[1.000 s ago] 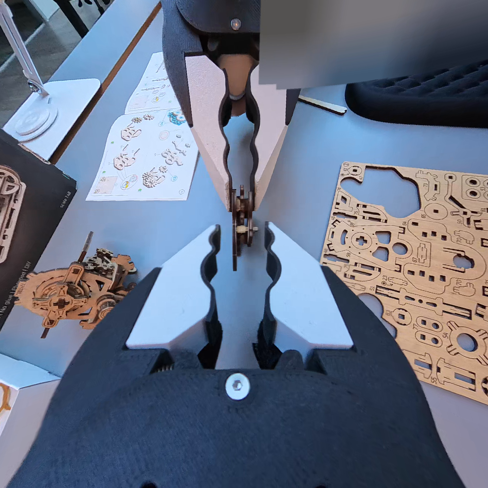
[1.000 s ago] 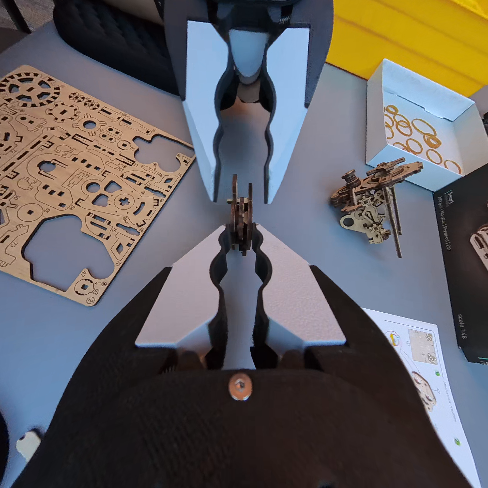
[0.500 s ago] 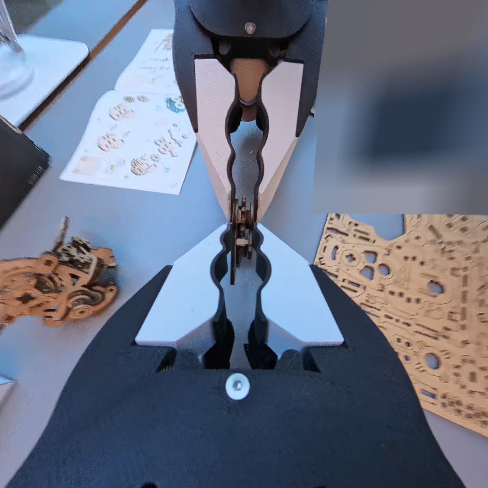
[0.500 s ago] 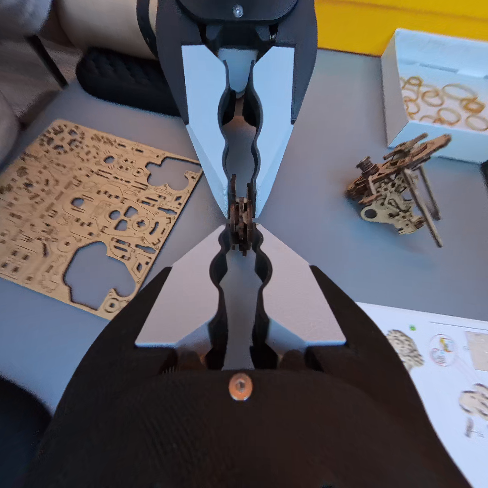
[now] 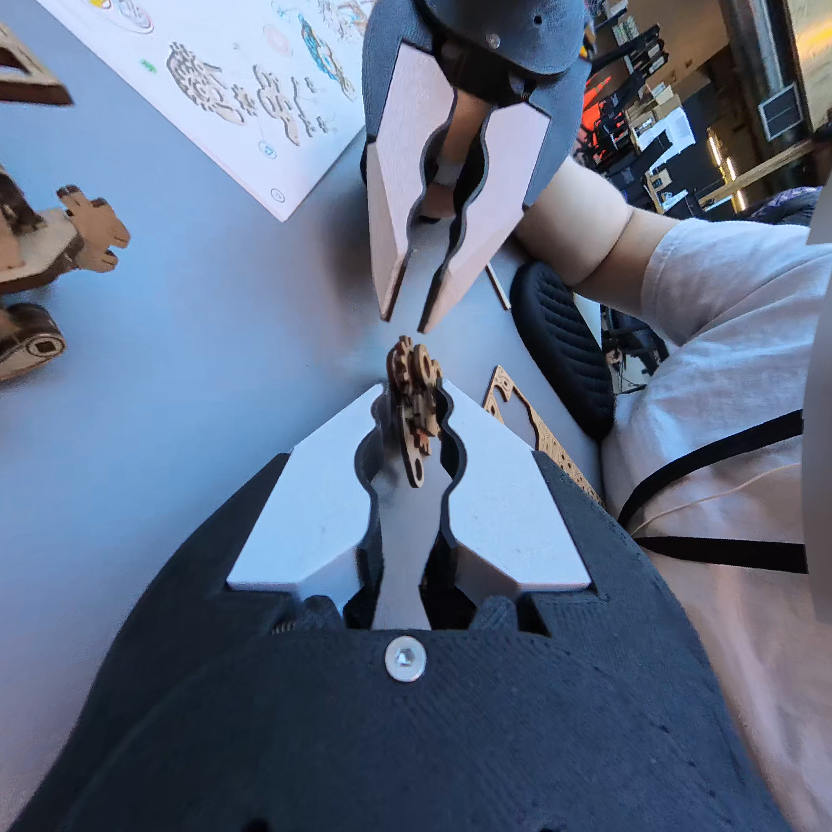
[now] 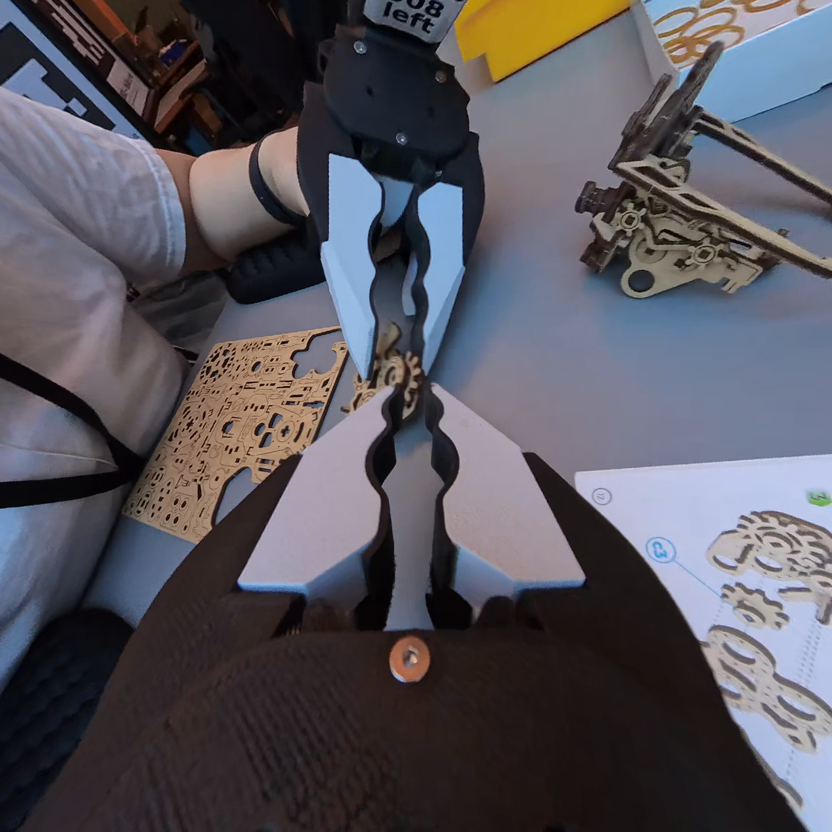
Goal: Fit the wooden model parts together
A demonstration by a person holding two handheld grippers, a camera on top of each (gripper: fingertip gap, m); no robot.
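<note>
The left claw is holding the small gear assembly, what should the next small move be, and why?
Probably carry the gear assembly in the left claw toward the partly built model: the right claw stands open and clear of it, so only the left grips it.

Writing is carried in four places; the wording is not reproduced.
- White label (image 6: 409, 13) with bold dark print, stuck on the body of the left gripper (image 6: 396, 364), seen in the right wrist view.
- Instruction sheet (image 6: 675, 517): a small black circled number (image 6: 602, 496) at the corner, a blue circled code (image 6: 661, 550) with a leader line, and a green tag (image 6: 818, 497) at the edge.
- Wooden parts sheet (image 6: 234, 432): tiny engraved part numbers, too small to be read.
- Background shelf labels are blurred.
</note>
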